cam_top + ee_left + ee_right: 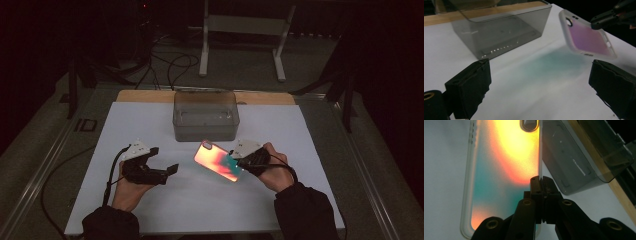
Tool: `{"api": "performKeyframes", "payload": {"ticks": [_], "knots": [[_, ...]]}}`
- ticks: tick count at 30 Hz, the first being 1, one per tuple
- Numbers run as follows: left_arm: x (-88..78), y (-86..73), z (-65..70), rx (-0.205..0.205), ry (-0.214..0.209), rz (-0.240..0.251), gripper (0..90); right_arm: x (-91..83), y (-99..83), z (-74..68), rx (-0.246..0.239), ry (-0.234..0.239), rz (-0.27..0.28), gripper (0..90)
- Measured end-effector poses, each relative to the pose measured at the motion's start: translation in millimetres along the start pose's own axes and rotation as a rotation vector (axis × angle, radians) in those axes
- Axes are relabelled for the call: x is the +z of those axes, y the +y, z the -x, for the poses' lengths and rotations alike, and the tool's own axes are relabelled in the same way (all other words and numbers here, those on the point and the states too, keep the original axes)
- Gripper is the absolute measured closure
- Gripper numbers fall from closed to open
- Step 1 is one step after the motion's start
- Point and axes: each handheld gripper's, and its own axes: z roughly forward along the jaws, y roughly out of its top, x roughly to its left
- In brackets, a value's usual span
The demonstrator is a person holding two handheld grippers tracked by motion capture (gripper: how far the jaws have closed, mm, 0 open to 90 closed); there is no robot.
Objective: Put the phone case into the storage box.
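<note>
My right gripper (239, 161) is clamped on the edge of the iridescent orange-teal phone case (218, 160), centre frame, long axis slanting toward the smoky translucent plastic box (205, 116) just above (my judgement: its destination); my left gripper (161, 162) gapes empty, centre-left

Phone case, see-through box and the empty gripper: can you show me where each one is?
phone case (218, 160): high view, middle of its glowing orange back.
see-through box (206, 125): high view, its smoky front wall.
left gripper (164, 161): high view, the gap between its open jaws.
</note>
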Motion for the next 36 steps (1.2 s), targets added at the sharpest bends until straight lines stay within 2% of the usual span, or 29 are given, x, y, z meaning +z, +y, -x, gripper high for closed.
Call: {"api": "performKeyframes", "payload": {"ticks": [7,10,13,18,21,28,30,36], "knots": [[13.8,10.2,10.5,0.012,-0.059,-0.012,10.2,1.0,6.9,-6.1,-0.023,0.005,0.019,89.0],[20.6,15.4,15.2,0.012,-0.094,-0.015,16.5,2.4,9.2,-8.0,-0.034,0.011,0.024,89.0],[28.4,19.1,17.4,0.008,-0.154,-0.032,27.7,2.9,11.5,-10.5,-0.045,0.016,0.033,89.0],[41.4,20.9,16.0,-0.028,-0.206,-0.062,37.6,1.9,14.5,-13.2,-0.063,0.014,0.042,89.0],[46.2,19.9,14.1,-0.050,-0.224,-0.077,40.2,1.2,14.9,-13.9,-0.072,0.018,0.053,89.0],[52.3,17.9,13.7,-0.067,-0.267,-0.102,54.4,-1.2,16.9,-16.4,-0.090,0.022,0.081,89.0],[52.5,17.6,13.7,-0.062,-0.280,-0.108,62.0,-1.2,17.4,-16.5,-0.099,0.023,0.081,88.9],[48.5,16.3,8.9,-0.071,-0.329,-0.091,75.6,-1.2,16.6,-18.3,-0.115,0.019,0.076,88.2]]}}
